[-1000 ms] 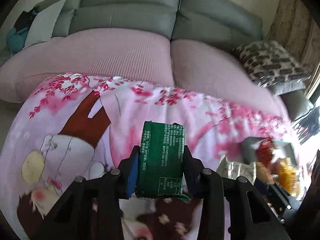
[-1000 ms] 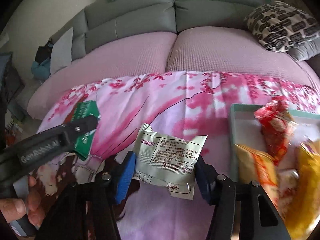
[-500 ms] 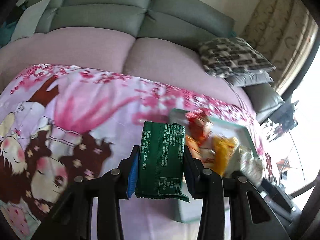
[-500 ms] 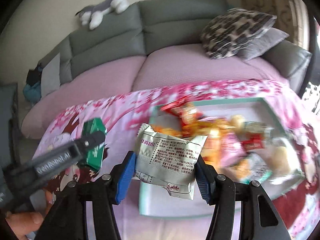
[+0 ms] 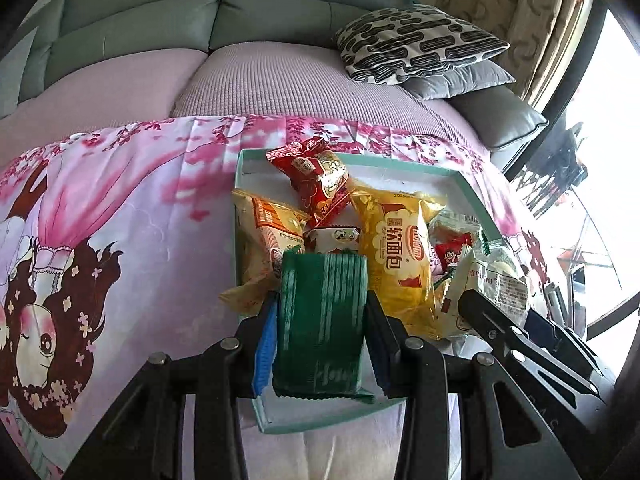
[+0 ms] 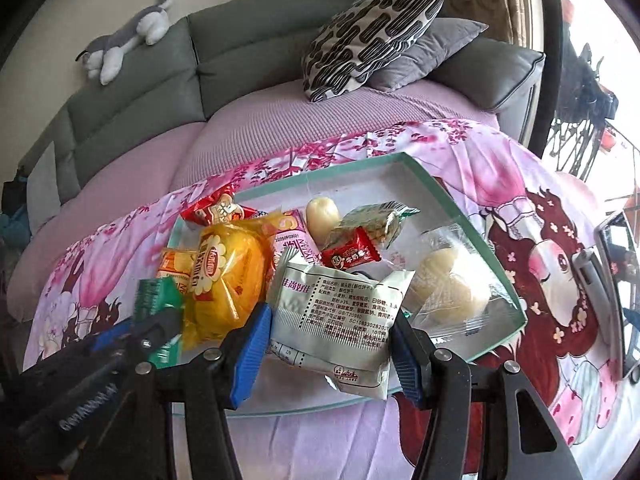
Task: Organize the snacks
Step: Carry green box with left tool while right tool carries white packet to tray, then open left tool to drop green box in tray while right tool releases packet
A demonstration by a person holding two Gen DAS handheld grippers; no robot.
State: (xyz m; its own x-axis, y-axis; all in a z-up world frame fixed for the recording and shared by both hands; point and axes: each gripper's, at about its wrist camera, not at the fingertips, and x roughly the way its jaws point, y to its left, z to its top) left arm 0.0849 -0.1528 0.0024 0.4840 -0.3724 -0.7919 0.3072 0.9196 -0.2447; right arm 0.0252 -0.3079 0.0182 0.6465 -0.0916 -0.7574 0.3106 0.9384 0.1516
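**Snacks arrive at the tray, one packet in each gripper**

Snacks are nearly gathered: on the left, my left gripper [image 5: 322, 332] is clamped narrow on a green packet [image 5: 322, 320], its blue pads pressing both long sides, the packet upright over the near-left corner of the teal tray [image 5: 466, 188]. The tray sits on a pink cartoon-print blanket [image 5: 120, 220] spread over the sofa [image 5: 280, 80]. Its left half is already crowded: a red packet [image 5: 316, 176] at the back and a yellow bread bag [image 5: 400, 248] leaning across the middle. To the right, my right gripper [image 6: 330, 340] grips a white-and-silver sachet [image 6: 340, 312] by its side edges at a middling width, over the tray's front rim. The right half of the tray looks barest, holding only a clear bag of pale buns [image 6: 452, 284]. To finish well, I judge each packet should be carried past the rim before I loosen: the sachet toward that open floor, the green one lowered flat so it does not topple off the heap.
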